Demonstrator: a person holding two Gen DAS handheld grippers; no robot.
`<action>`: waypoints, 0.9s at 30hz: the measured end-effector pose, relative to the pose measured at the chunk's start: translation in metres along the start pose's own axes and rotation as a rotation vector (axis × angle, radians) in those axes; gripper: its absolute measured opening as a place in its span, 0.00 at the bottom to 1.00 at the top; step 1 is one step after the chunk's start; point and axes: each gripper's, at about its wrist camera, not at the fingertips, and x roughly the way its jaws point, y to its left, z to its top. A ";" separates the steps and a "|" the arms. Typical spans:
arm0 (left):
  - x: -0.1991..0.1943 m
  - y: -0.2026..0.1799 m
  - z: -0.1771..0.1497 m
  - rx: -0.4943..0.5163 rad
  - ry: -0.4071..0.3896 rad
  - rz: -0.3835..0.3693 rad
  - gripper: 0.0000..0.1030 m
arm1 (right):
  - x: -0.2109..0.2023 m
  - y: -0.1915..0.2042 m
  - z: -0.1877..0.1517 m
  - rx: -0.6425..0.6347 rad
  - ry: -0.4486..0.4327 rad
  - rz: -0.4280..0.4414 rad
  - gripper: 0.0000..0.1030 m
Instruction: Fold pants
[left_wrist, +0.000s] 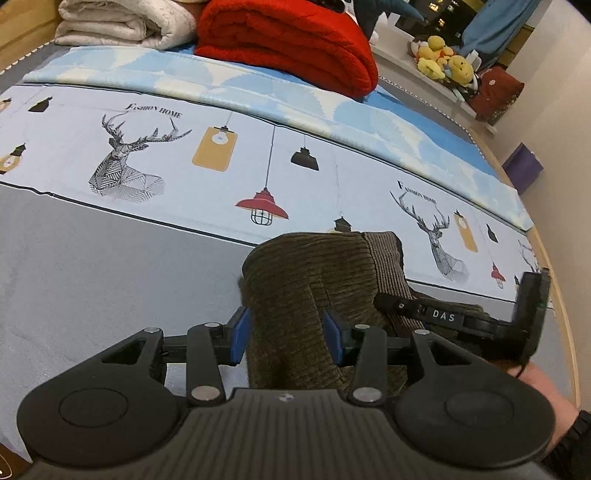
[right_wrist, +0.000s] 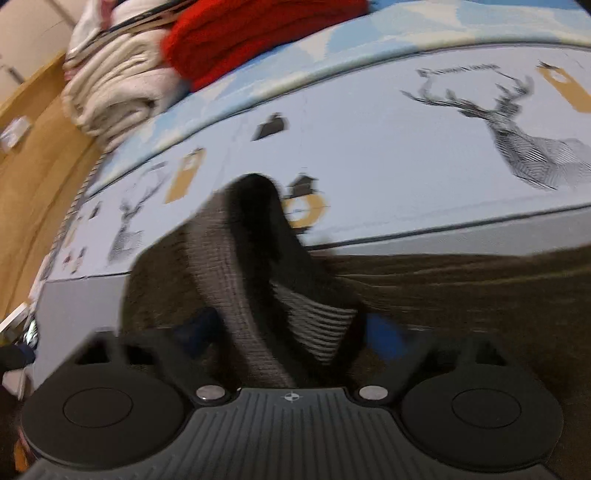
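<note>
Dark olive corduroy pants (left_wrist: 314, 280) lie on the bed, bunched and raised between my left gripper's (left_wrist: 288, 334) blue pads (left_wrist: 240, 332). The left gripper is shut on the pants fabric. The right gripper's body (left_wrist: 443, 315) shows at the right in the left wrist view, close beside the pants. In the blurred right wrist view my right gripper (right_wrist: 291, 332) is shut on a lifted fold of the pants (right_wrist: 236, 266), and the rest of the pants (right_wrist: 461, 288) spreads flat to the right.
The bed has a grey and pale blue sheet with deer and lamp prints (left_wrist: 122, 158). A folded red blanket (left_wrist: 288, 40) and a folded white blanket (left_wrist: 122, 22) lie at the far edge. Yellow plush toys (left_wrist: 443, 59) sit on a ledge beyond. A wooden bed frame (right_wrist: 33, 177) stands at the left.
</note>
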 end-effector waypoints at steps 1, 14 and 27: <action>0.000 0.001 0.000 -0.004 -0.002 0.003 0.46 | -0.005 0.008 -0.001 -0.044 -0.022 -0.014 0.51; -0.011 -0.025 -0.005 0.001 -0.038 -0.035 0.46 | -0.204 -0.011 -0.016 0.005 -0.399 -0.002 0.30; 0.032 -0.115 -0.047 0.336 0.162 -0.166 0.48 | -0.206 -0.139 -0.061 0.345 -0.058 -0.220 0.43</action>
